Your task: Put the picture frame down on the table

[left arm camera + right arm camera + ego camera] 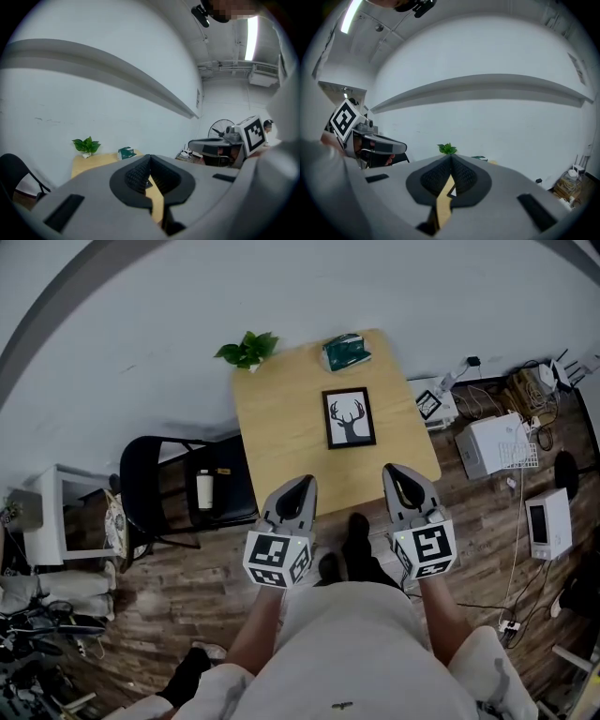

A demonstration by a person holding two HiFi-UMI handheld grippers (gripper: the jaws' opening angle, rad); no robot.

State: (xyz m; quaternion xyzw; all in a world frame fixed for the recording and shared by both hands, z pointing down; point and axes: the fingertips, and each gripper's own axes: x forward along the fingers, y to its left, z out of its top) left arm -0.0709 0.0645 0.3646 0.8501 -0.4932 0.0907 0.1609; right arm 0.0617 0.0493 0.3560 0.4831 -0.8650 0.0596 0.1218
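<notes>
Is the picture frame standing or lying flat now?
Lying flat, face up: the black rectangular picture frame with the deer print shows its whole front to the head view, on the light wooden table.

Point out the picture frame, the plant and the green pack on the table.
picture frame (349,417): head view, on the deer print at its middle.
plant (248,349): head view, on its leaves.
green pack (346,352): head view, on its top face.
</notes>
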